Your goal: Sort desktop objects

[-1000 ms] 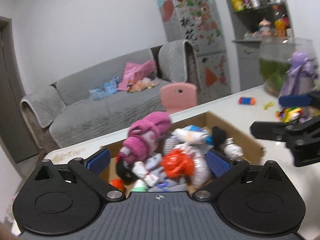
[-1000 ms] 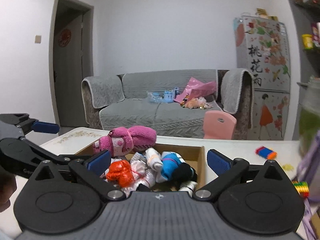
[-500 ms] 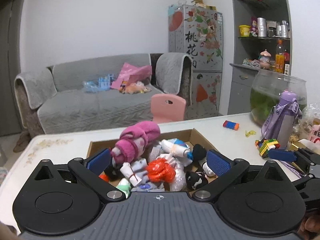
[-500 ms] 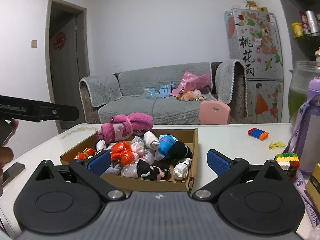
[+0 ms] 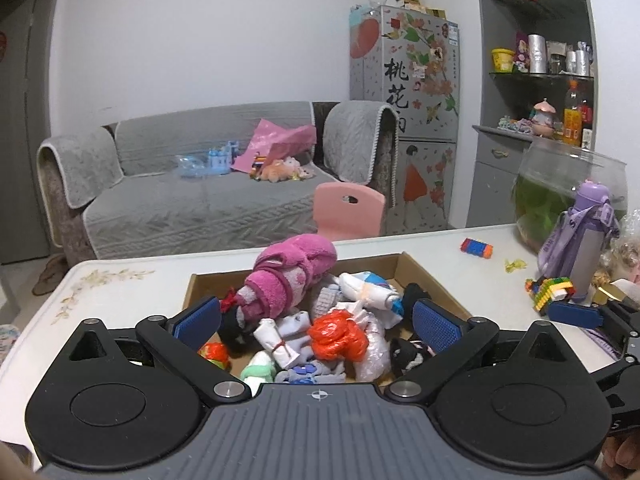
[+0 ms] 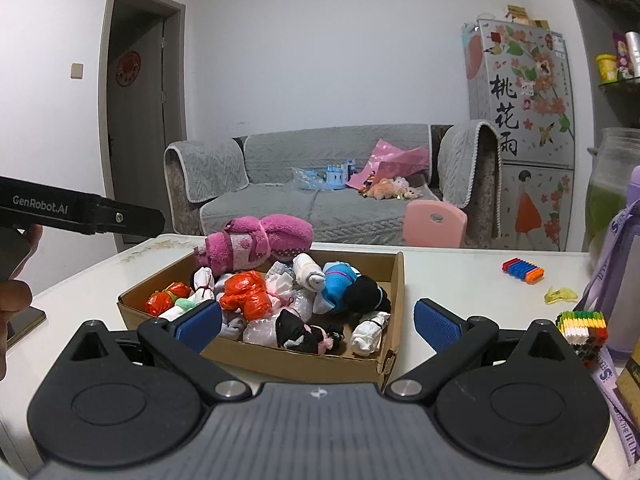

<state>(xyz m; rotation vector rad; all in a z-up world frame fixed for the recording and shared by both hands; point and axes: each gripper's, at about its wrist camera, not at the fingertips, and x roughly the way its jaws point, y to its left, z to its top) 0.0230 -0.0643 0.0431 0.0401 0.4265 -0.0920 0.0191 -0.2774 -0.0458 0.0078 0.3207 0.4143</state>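
1. Two grippers are shown, one per view: the left gripper point(image 5: 317, 322) and the right gripper point(image 6: 318, 324). The jaws of both are spread wide apart and nothing is held between them.
2. One cardboard box point(image 6: 328, 362) is seen standing on the white counter point(image 6: 452, 284), directly ahead of both grippers.
3. The box is filled with small bundles. One large pink plush bundle point(image 5: 294, 278) is laid across the far rim, and one orange-red bag point(image 5: 339, 334) is placed near the middle. One blue-and-white bundle point(image 6: 338, 280), one black bundle point(image 6: 362, 294) and several white tied rolls are also contained; the exact count of rolls cannot be told.
4. Outside the box, on the counter, one red-blue-orange block toy point(image 6: 523, 271), one yellow scrap point(image 6: 560, 294), one multicoloured brick stack point(image 6: 583, 326) and one purple bottle point(image 5: 582, 236) are found, well apart from the box.
5. Only the left view shows the glass bowl point(image 5: 568, 188) whole, and the right gripper's blue pad at its right edge.
6. Only the right view shows the box's near wall, a dark flat item point(image 6: 24, 322) at the counter's left edge, and the left gripper's side with a hand point(image 6: 14, 292).
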